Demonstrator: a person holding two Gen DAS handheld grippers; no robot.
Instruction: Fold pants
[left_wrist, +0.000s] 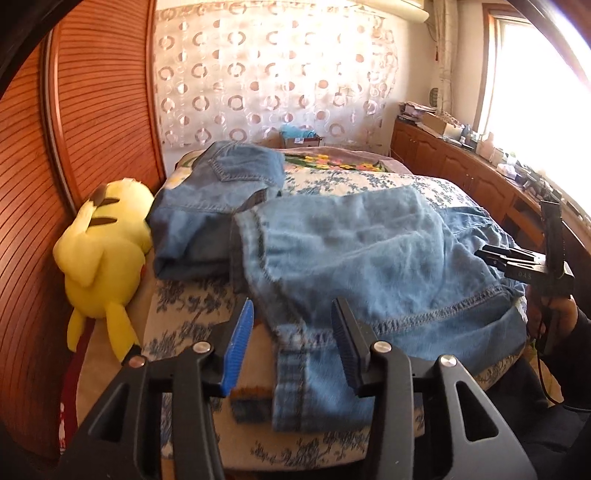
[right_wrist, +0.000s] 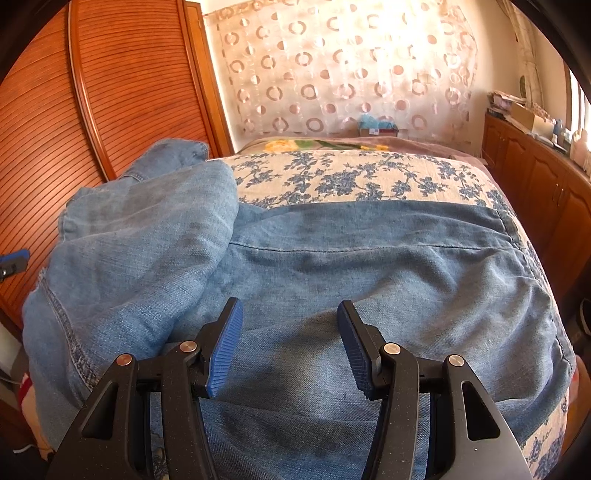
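You are working over a bed covered with a cream bedspread printed with blue flowers (right_wrist: 351, 177), in a room with a slatted reddish wooden wardrobe door (left_wrist: 103, 96) on the left and a sheer curtain patterned with rings (left_wrist: 273, 74) behind.

The light blue denim pants (left_wrist: 369, 251) lie across the near part of the bed, partly folded: one layer of denim is doubled back over the rest, and a stitched hem hangs over the near edge of the bed. At the far left, the darker part with a back pocket sits bunched up.

Your left gripper (left_wrist: 291, 347) hovers just above the hem end, its blue-padded jaws apart; denim shows between them, but the pads do not press on it. Your right gripper (right_wrist: 290, 347) hangs over the wide flat stretch of denim, jaws likewise apart, holding nothing.

A yellow plush toy with black-tipped ears (left_wrist: 103, 258) lies on the left side of the bed, just beside the pocket end. Low wooden cabinets (left_wrist: 461, 166) with clutter on top run along the right wall under a bright window (left_wrist: 535, 92).
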